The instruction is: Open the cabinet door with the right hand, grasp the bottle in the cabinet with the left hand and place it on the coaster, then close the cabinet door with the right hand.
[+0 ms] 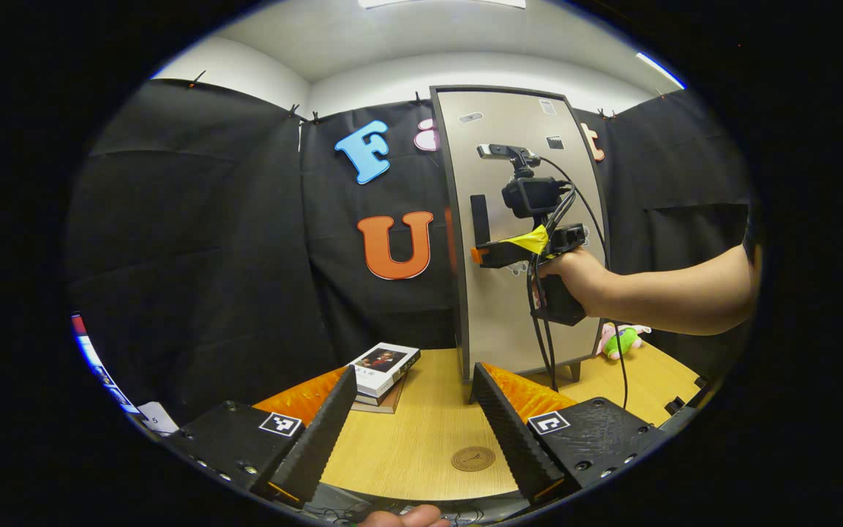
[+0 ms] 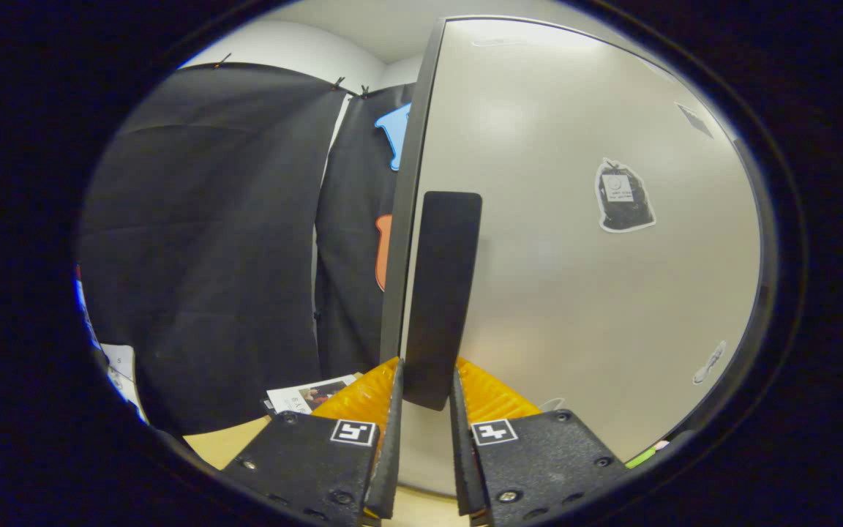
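The right tool (image 2: 425,410) pinches the cabinet door's (image 2: 575,256) black handle (image 2: 440,293), apparently to pull it open; the left tool (image 1: 414,432) waits spread wide above the bench (image 1: 421,432), the coaster (image 1: 473,459) between its fingers.

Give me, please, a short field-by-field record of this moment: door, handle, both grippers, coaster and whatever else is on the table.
cabinet door: closed, bottle not yet visible
door handle: black, upright, near the door's left edge
right gripper: fingers either side of the handle's lower end, contact unclear
left gripper: open, empty, hovering over the table
coaster: round, brown, bare, between the left gripper's fingers in its view
books: stacked left of the cabinet
plush toy: right of the cabinet
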